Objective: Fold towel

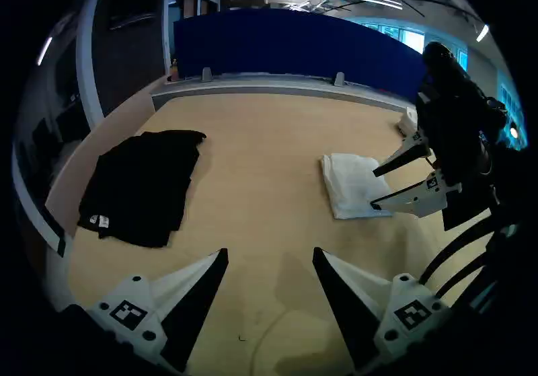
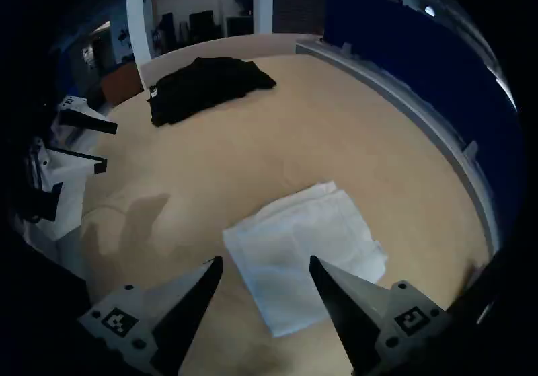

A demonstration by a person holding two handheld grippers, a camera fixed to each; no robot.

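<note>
Locate the white towel [image 2: 306,241] flat on the wooden table [image 2: 222,167], already reduced to a compact rectangle of several layers, directly under and ahead of the right gripper [image 2: 265,259]. Read the right gripper as spread apart and empty, both fingers hovering above the near edge of the towel and, as far as visible, touching nothing. Confirm in the left gripper view: same tool at the right-hand border of the cloth, fingers parted, stacked 1 above the other in that view. Read the left gripper [image 1: 269,251] likewise as spread apart and empty, aimed at bare tabletop between the towel and the black garment [image 1: 141,188]. Treat the black garment, heaped toward the table edge, as no part of this job. Judge the step in hand as either the approach for 1 further fold or a final check; count most of the folding as apparently complete, given the neat stacked outline. For a further fold, lower the right gripper onto 1 corner of the near edge, close both fingers on all layers, bring the left gripper across to the matching corner, then lift and carry the 2 corners together to the opposite edge. Avoid pinching the top layer alone: likely to peel the fold open. Otherwise, withdraw both tools and leave the towel square on the table
</note>
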